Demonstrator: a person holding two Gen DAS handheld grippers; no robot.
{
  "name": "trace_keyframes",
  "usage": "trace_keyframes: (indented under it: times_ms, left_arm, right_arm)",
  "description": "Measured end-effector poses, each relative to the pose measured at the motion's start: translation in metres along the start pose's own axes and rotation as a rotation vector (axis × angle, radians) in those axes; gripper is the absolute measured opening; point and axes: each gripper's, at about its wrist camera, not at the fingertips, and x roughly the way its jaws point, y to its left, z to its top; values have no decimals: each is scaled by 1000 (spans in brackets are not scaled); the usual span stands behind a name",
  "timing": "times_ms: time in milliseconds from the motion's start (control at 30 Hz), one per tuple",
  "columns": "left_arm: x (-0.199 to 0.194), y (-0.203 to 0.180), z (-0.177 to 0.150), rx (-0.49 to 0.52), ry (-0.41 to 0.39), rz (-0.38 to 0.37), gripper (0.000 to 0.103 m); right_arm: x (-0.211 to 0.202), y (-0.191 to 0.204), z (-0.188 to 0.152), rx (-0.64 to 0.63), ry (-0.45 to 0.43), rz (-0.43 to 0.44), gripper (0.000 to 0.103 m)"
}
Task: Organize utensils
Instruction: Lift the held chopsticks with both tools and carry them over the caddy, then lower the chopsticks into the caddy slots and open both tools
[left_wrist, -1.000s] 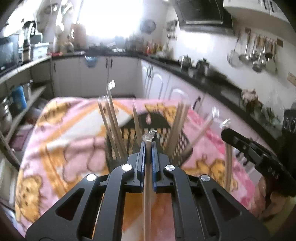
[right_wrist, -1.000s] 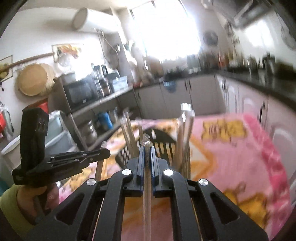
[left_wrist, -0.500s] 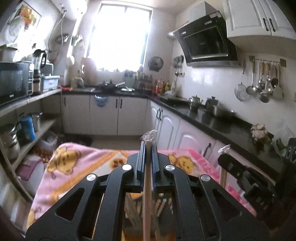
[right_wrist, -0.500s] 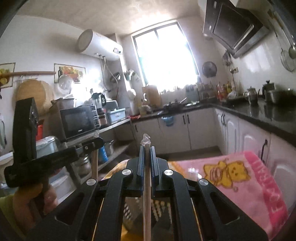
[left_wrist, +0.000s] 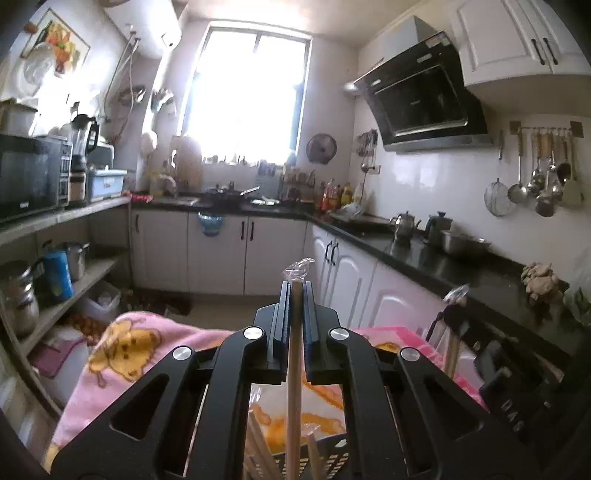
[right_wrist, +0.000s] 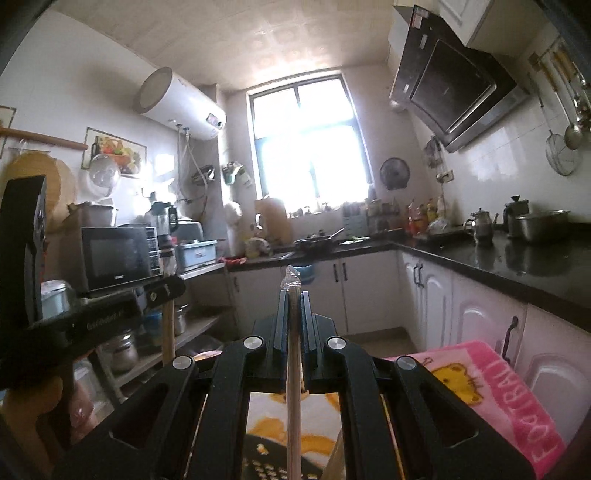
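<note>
Chopstick (left_wrist: 295, 369), pale wood, tip wrapped in crinkled clear plastic.

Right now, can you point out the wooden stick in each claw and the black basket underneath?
Thin wooden stick in the left claw (left_wrist: 294, 387): left wrist view, mid-shaft.
Thin wooden stick in the right claw (right_wrist: 293, 398): right wrist view, mid-shaft.
Black slotted plastic basket (left_wrist: 332, 459): left wrist view, perforated wall.
</note>
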Motion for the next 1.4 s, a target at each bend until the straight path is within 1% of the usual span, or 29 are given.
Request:
trace_keyframes:
  times_ms: [167,300,500,633,800,967,1100,1200,1267,1300,1367,1400]
  left_arm:
    - [13,7,-17,-2,26,9,1]
    - [22,11,-29,0,40,9,1]
    - [29,15,-38,-3,40,8,1]
    - [32,18,-43,-8,34,-10,1]
    - [37,21,-52,-19,51,-24,2]
    - [38,25,-61,-23,76,-30,2]
    - [36,31,-66,-39,126,-40,2]
    - [31,35,-69,-52,167,-45,7]
    - [26,36,-71,-57,190,-51,13]
    - [23,36,-73,-53,200,-54,18]
    - [15,35,-75,-38,218,-55,22]
    - [11,35,-76,-34,230,-53,27]
  right_arm:
    - [2,3,-13,-47,-36,-24,6]
    - [7,5,-25,-73,-35,-25,6]
    - [13,6,-42,-82,-3,-14,6]
    - [13,6,-49,-90,13,1,6]
    - [9,4,-55,-85,30,20,6]
    - [4,1,-59,-81,62,44,6]
    - [-2,-3,-61,-73,108,63,6]
    - [-9,-5,-61,-62,138,68,6]
    - [-14,-7,-60,-52,157,67,6]
    - [-16,-7,-60,-48,169,66,6]
    - [-20,-8,-59,-41,190,65,9]
    - [-23,-9,-59,-33,203,66,15]
